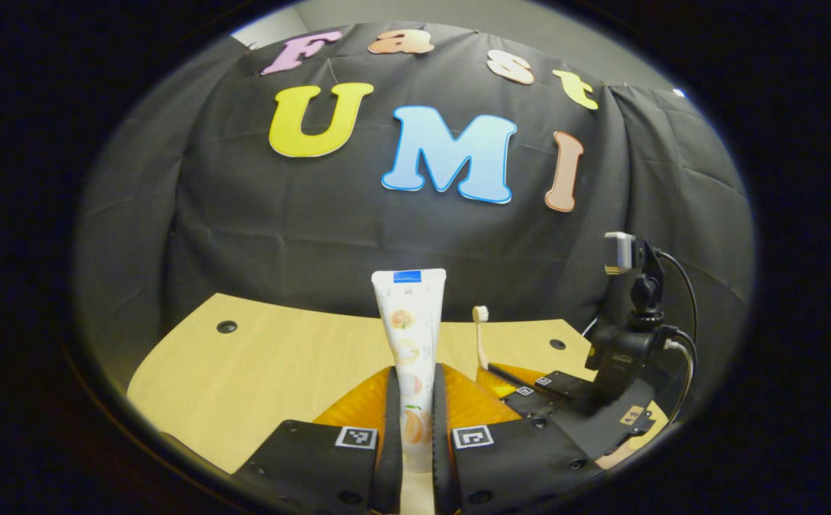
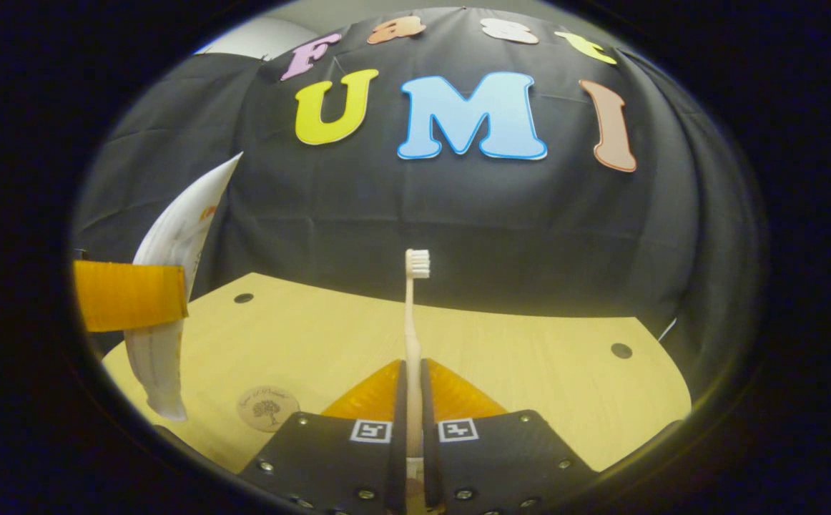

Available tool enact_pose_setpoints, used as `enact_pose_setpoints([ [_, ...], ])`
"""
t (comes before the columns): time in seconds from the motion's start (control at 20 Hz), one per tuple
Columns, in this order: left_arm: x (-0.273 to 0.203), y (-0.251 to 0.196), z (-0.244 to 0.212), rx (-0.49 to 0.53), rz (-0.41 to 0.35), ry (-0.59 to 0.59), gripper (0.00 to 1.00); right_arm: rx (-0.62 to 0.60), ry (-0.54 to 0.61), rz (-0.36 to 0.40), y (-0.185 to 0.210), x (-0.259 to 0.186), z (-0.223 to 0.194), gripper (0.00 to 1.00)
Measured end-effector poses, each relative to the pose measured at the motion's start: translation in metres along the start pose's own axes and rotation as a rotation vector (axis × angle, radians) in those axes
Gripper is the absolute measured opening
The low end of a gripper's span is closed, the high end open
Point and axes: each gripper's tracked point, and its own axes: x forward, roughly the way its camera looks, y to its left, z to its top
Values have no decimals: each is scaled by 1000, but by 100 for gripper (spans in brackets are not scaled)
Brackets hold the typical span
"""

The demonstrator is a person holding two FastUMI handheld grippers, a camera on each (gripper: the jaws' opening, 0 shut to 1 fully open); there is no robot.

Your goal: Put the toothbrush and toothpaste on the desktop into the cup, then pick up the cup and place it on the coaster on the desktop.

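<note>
Left gripper (image 1: 415, 429) clamps toothpaste (image 1: 410, 322), right gripper (image 2: 413, 429) clamps toothbrush (image 2: 411, 336), both above desk (image 2: 530, 372); thin handle may slip.

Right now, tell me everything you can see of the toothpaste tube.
The toothpaste tube is white soft plastic with orange fruit pictures and a blue band at its flat crimped end, which points up. It stands upright, clamped low on its body between the left claw fingers, lifted above the wooden desktop. From the right gripper view it hangs tilted, capped end down, touching nothing else. The cap itself is too blurred to describe.
</note>
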Motion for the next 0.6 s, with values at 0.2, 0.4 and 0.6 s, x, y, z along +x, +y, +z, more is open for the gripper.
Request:
enact_pose_setpoints([
  [0.2,5,2,-2,-13,4,5,24,20,25,25,4,-11,-6,63],
  [0.4,10,2,-5,-27,-3,4,24,1,14,0,-7,-29,-2,94],
  [0.6,24,-5,-6,-34,-33,-8,24,3,-19,-35,-26,-58,16,94],
])
